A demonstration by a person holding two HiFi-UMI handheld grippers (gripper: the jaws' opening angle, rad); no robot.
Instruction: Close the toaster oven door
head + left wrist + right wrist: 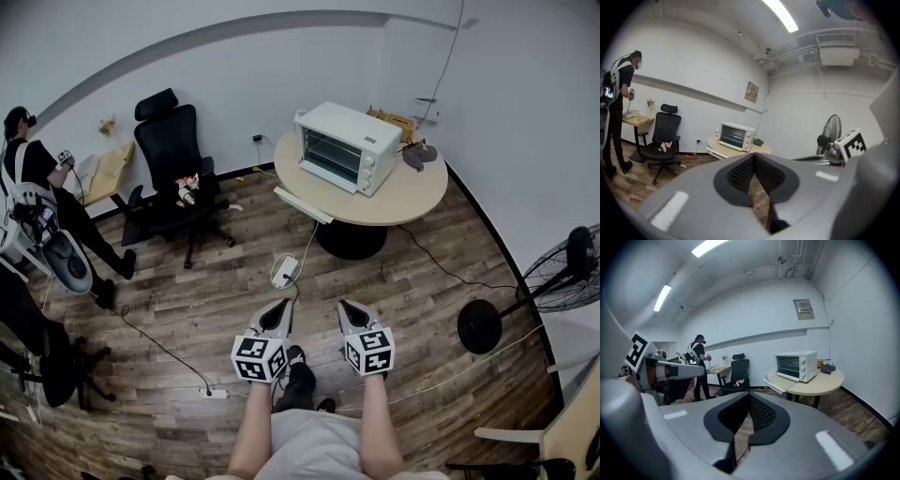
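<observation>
A white toaster oven [345,147] stands on a round wooden table [412,197] across the room. Its door [302,204] hangs open, folded down flat past the table's front edge. The oven [736,136] is small and far off in the left gripper view, and the oven [797,365] with its lowered door [778,385] also shows in the right gripper view. My left gripper [280,306] and right gripper [348,307] are held side by side close to my body, well short of the table. Both are shut, with nothing between the jaws.
A black office chair [173,178] stands left of the table, with a small desk [108,173] and a person [37,202] beyond it. A power strip and cables [284,272] lie on the wooden floor between me and the table. A standing fan [562,272] is at the right.
</observation>
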